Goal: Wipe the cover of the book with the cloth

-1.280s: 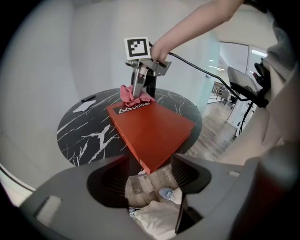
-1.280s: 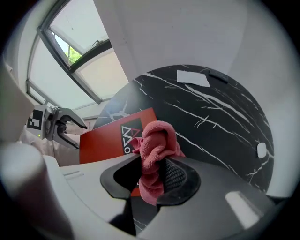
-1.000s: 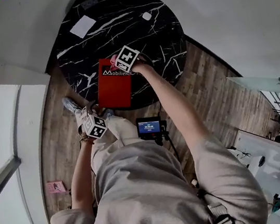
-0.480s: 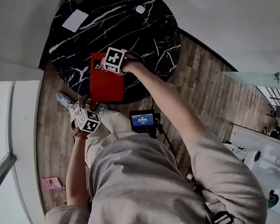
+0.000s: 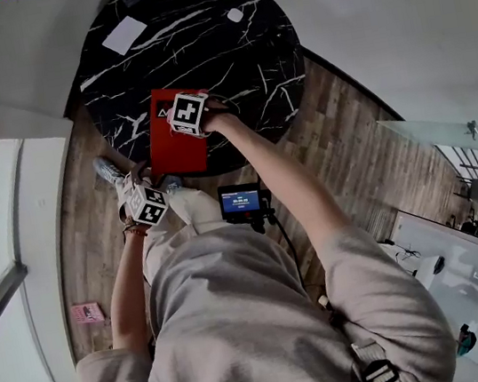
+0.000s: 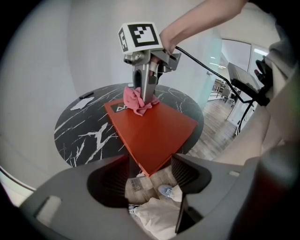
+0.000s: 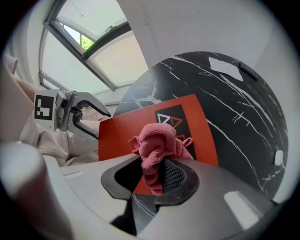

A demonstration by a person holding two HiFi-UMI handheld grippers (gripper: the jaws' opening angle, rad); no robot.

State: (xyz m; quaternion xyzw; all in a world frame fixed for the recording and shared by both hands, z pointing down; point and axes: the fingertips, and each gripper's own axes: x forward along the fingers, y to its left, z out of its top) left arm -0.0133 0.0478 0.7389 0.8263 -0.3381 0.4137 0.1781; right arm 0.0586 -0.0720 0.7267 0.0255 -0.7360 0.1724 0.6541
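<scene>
Our right gripper (image 7: 154,176) pinched the soft, light cloth (image 7: 157,140) at centre frame on the stiff, probably slick book (image 7: 122,133). Our left gripper (image 6: 150,171) gaped empty near its overhanging corner, likely the best hold.

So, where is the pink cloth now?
Right gripper view, centre: the pink cloth is pinched in the right tool, on the red book's cover at its logo end.

the cloth (image 7: 157,143) hides part of the logo (image 7: 172,123) on the book (image 7: 123,133).
</scene>
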